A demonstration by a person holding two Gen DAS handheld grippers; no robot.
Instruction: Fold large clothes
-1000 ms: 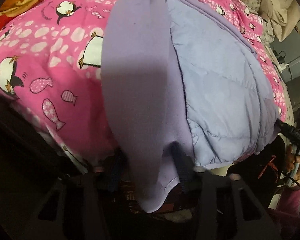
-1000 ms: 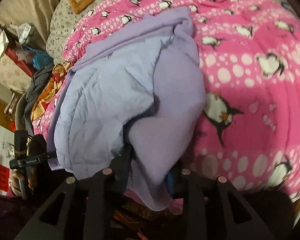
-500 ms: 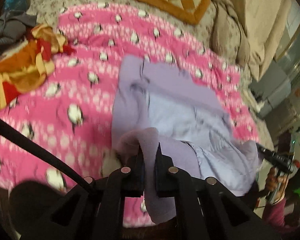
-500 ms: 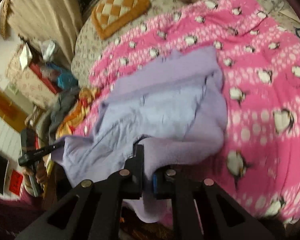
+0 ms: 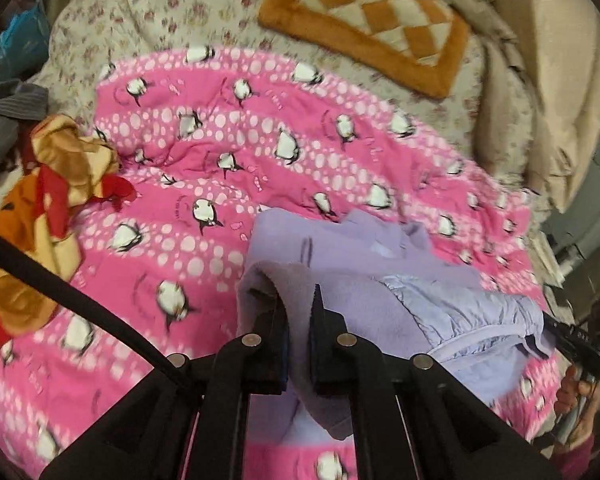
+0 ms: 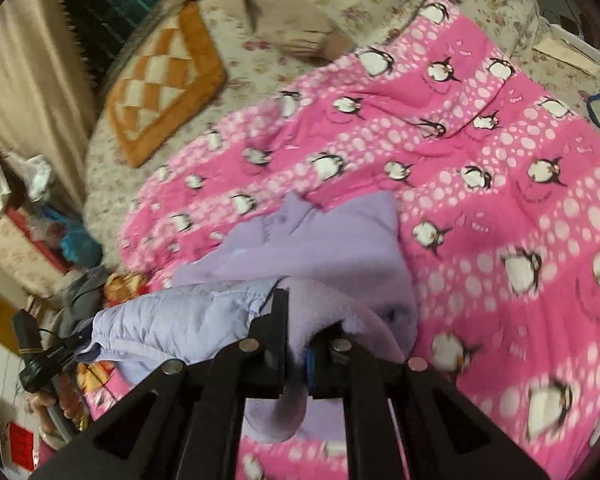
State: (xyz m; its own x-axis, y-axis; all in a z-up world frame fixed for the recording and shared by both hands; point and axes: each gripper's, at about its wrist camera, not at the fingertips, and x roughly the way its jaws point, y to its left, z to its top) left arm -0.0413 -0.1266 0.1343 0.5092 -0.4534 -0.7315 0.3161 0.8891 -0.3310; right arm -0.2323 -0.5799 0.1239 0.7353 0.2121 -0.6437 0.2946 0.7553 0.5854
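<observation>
Left wrist view: left gripper (image 5: pixel 298 320) has its fingers (image 5: pixel 324 332) clamped on a thick fold of the purple jacket (image 5: pixel 364 264), fleece side outward.
Right wrist view: right gripper (image 6: pixel 296 336) has its fingers (image 6: pixel 274 328) pressed together on another fleece edge of the same jacket (image 6: pixel 320 248).
Garment position: near end is held up off the bed by both grippers; far end rests on the pink penguin blanket (image 5: pixel 228 168), quilted lining (image 5: pixel 476 312) sagging between the two grips.
Step in hand: judged as the lengthwise fold, near hem raised and ready to be carried over toward the far end.
Progress: judged early to middle; no finished fold lies flat yet.
Next move calls for: both grips travelling together at even height, hem laid square on the far part, release only once the cloth is down.
Risk: slack lining may bunch under the fold; slippery quilted side may slide on the blanket.
Hidden: which part of the jacket each gripper holds (hem, sleeve or front edge) cannot be told; cloth below the fingers is cut off by the gripper bodies.
Hard to make out: sleeves and collar, lost in motion blur.
Surroundings: checked cushion (image 5: pixel 376 20) on the floral bedsheet (image 5: pixel 172 12), orange and red cloth (image 5: pixel 32 184) heaped at the bed's edge, well apart from the jacket.
</observation>
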